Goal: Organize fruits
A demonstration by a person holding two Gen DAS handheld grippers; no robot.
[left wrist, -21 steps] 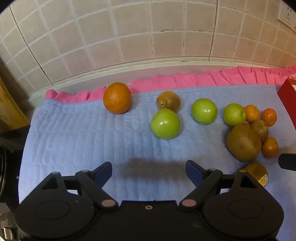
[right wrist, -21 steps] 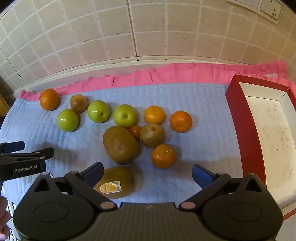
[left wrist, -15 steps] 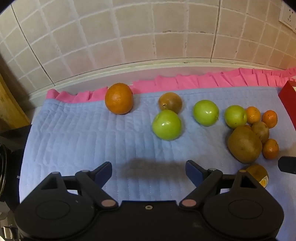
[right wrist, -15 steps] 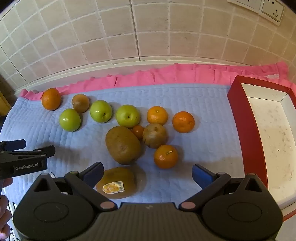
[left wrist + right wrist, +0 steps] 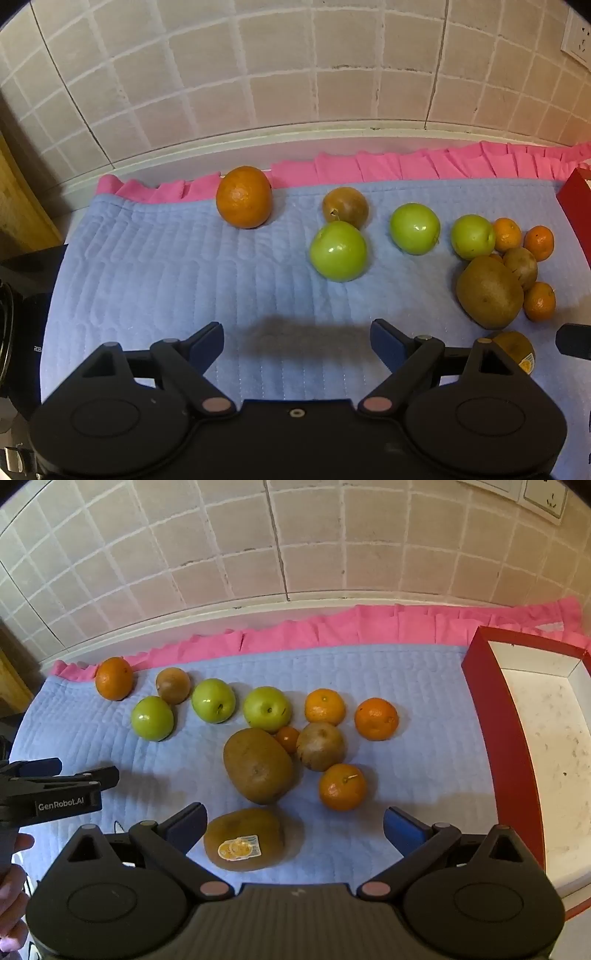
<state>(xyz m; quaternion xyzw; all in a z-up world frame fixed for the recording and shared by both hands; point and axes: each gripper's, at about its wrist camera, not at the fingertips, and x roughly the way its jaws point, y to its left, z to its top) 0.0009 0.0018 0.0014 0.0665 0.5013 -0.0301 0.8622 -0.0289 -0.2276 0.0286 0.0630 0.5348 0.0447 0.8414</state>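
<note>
Both tongs gape empty; the stickered kiwi (image 5: 245, 840) lies crosswise just ahead of the right tongs (image 5: 293, 825), left tongs (image 5: 297, 341) farther off.

place: home kitchen counter | signs: beige tiled wall (image 5: 295, 546) with wall socket (image 5: 543, 496) behind blue quilted mat (image 5: 406, 686) | fruit on mat, red box (image 5: 517, 738) at its right end

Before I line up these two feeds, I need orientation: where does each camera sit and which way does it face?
Left wrist: on the left gripper, facing the tiled wall across the blue mat; own open jaws show.
Right wrist: on the right gripper, facing the same wall, red box at right; own open jaws, the left gripper and a hand show.
Shared: big orange, green apples, stickered fruit.
</note>
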